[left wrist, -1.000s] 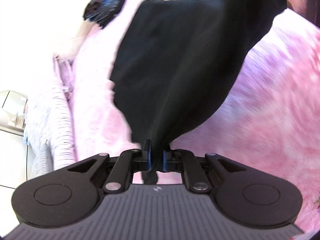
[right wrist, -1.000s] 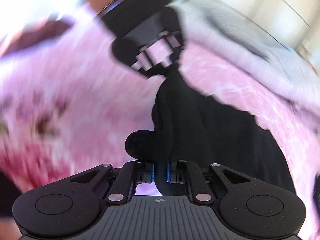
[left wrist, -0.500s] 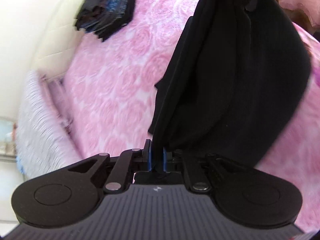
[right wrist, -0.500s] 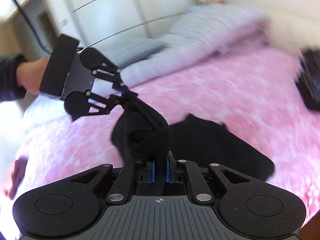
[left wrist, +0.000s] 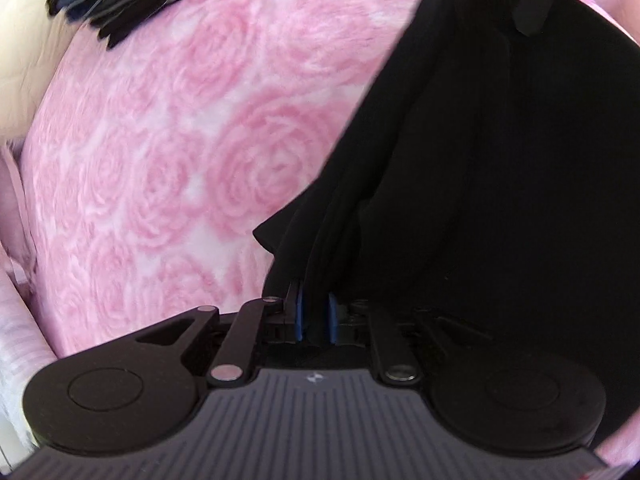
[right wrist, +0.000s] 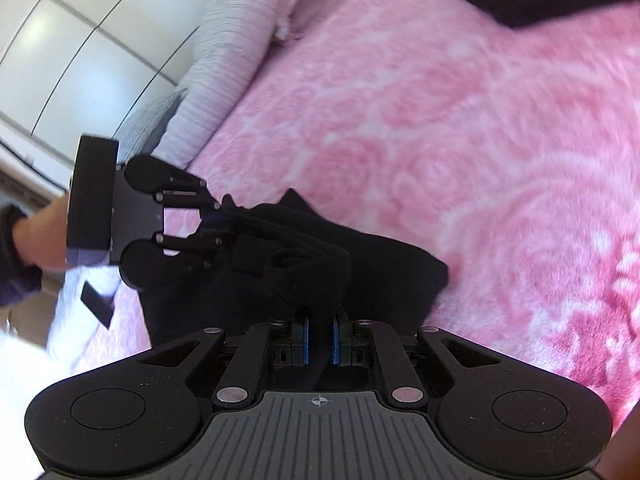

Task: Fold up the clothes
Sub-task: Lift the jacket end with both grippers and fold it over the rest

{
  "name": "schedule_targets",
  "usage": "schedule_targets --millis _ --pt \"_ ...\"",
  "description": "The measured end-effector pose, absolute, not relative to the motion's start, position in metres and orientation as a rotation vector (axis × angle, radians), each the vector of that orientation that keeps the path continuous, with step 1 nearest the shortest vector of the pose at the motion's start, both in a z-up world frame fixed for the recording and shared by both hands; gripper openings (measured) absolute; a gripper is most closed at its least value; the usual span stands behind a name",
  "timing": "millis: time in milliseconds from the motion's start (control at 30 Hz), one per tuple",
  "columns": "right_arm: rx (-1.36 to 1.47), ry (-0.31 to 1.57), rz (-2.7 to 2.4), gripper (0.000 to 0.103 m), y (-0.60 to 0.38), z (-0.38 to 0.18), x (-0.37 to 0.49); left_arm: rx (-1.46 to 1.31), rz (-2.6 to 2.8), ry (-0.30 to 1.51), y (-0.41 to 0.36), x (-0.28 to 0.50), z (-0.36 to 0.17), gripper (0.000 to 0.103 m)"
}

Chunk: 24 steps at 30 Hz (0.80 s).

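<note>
Both grippers, left gripper and right gripper, clamped on the limp black fabric garment, have swung it up off the fuzzy pink rose-pattern blanket within the last second; it hangs between them, bunched, probably mid-fold.

Both grippers are the same matte black plastic build. The left gripper has two round lobes with a disc moulded into each, a grey ribbed plate between them with a tiny white logo, and slim link arms pinned with shiny silver rivets. Blue pads line the insides of the fingers. The right gripper is identical, except its ribbed plate carries a small crosshair mark. The hand on the left one comes out of a dark, purplish sleeve.
</note>
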State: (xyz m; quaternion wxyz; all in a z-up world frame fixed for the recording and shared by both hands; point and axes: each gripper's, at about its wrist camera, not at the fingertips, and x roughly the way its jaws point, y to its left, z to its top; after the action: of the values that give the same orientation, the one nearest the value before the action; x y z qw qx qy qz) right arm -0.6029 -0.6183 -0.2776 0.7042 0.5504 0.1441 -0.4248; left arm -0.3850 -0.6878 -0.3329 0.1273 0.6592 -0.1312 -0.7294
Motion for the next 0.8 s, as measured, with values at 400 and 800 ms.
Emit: schedule_targets --millis 400,800 --pt "1.384 0.239 -1.01 0.011 -0.616 -0.283 -0.612 1.488 -2.064 0.336 -0.74 -0.312 -0.282 0.029" --pt "1.339 0.226 -1.033 0.008 -0.622 -0.263 -0.616 1.417 -2.061 0.474 -0.75 -0.317 -0.305 0.0"
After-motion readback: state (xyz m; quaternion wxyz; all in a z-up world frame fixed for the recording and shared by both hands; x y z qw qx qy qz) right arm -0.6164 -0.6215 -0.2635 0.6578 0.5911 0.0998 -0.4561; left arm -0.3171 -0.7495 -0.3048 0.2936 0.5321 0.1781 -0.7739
